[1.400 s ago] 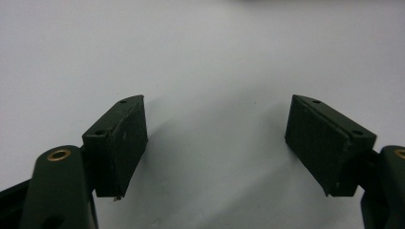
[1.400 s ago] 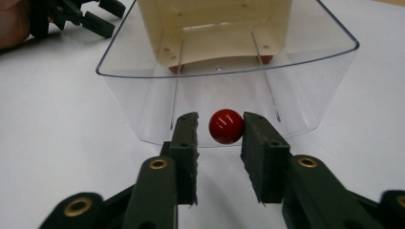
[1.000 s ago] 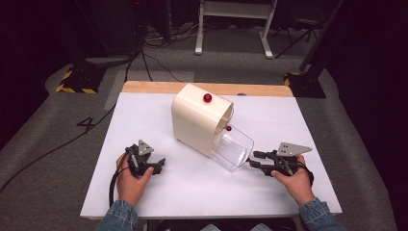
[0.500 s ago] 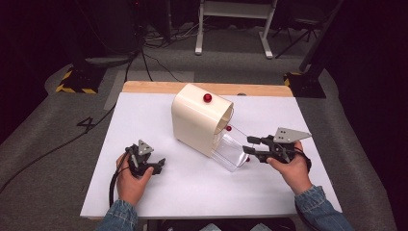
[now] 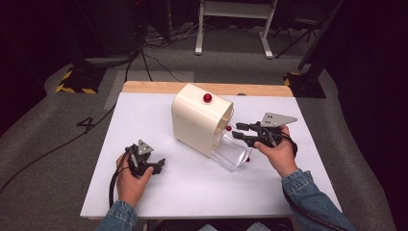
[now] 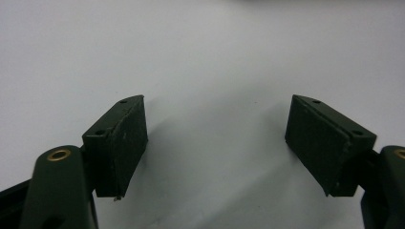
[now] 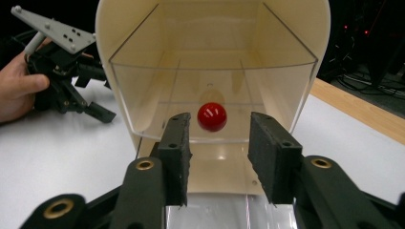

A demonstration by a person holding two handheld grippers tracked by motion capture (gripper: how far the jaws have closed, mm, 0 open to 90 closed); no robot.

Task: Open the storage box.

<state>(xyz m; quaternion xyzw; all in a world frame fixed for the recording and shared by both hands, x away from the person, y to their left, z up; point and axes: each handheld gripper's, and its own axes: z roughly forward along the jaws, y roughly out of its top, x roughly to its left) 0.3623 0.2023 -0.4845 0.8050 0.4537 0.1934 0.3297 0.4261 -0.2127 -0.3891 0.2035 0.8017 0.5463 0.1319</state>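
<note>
Between right gripper (image 7: 218, 148) pads: red knob (image 7: 212, 116).

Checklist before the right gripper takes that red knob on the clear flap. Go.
1. Red knob centred in the gap of the right gripper: ok.
2. Fingers pressing the knob: not ok; the jaws have just been closing, but the knob sits ahead of them, untouched.
3. Left gripper away from the cream box: ok, open, nothing in it.
4. Box flat on the table: ok.
5. Clearance above the pulled-out clear drawer: cannot tell.
</note>
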